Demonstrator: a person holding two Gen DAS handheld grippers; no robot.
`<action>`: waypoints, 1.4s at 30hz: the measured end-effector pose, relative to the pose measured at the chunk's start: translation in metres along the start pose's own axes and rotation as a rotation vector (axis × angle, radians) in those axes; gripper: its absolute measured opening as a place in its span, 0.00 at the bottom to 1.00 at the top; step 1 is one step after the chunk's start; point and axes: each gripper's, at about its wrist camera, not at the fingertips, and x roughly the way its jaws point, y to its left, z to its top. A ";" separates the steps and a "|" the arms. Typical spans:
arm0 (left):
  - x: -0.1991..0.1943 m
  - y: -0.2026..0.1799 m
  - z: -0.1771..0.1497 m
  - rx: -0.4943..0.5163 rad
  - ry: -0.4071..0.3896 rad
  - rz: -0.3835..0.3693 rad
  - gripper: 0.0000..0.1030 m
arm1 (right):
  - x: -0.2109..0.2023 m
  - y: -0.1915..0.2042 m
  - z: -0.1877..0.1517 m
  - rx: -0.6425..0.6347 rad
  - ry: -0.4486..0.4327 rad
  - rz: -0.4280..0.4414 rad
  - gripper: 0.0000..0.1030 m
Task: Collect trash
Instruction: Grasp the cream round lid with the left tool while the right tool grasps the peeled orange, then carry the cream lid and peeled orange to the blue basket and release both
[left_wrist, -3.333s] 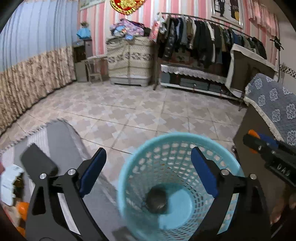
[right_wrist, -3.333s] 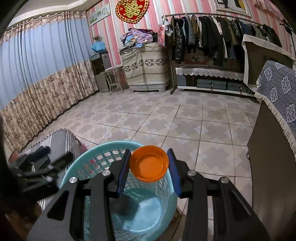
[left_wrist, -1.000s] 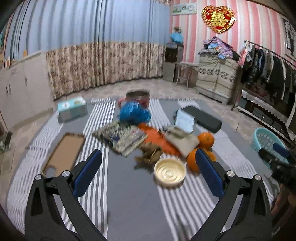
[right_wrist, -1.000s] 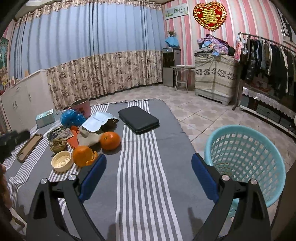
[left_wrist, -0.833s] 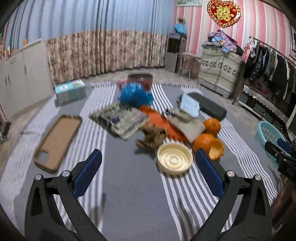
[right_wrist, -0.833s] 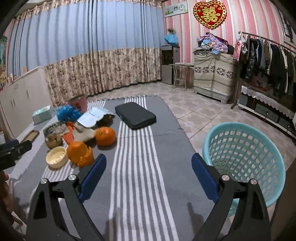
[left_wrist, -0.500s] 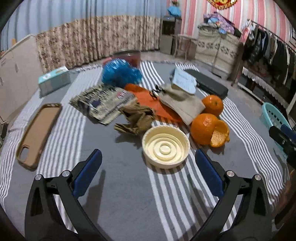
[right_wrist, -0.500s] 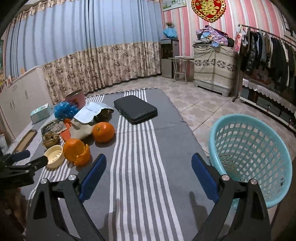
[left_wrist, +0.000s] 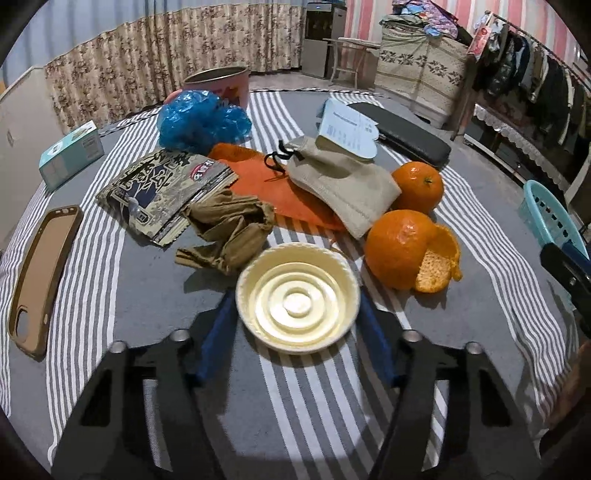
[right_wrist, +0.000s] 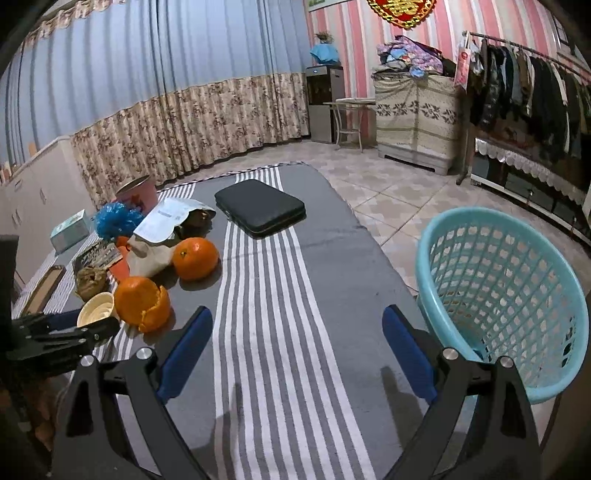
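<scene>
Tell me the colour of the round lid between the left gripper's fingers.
The round lid is cream; it shows best in the left wrist view.

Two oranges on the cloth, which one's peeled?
The near orange, beside the cream bowl: its peel hangs open. The far orange is whole.

Tabletop (left_wrist: 295, 413) under a grey, white-striped cloth, bearing: cream lid (left_wrist: 297, 297), crumpled brown paper (left_wrist: 229, 230), peeled orange (left_wrist: 402, 249), whole orange (left_wrist: 418, 187), snack packet (left_wrist: 162, 192), phone case (left_wrist: 40, 273), black case (right_wrist: 260, 211).
</scene>
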 end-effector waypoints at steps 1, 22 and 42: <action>-0.001 0.000 0.000 0.002 -0.001 -0.006 0.59 | 0.000 0.000 0.000 -0.001 0.001 0.001 0.89; -0.081 0.109 -0.011 -0.024 -0.187 0.102 0.59 | 0.040 0.121 0.001 -0.097 0.146 0.091 0.89; -0.071 0.099 -0.005 0.004 -0.205 0.100 0.59 | 0.048 0.118 0.007 -0.105 0.179 0.194 0.39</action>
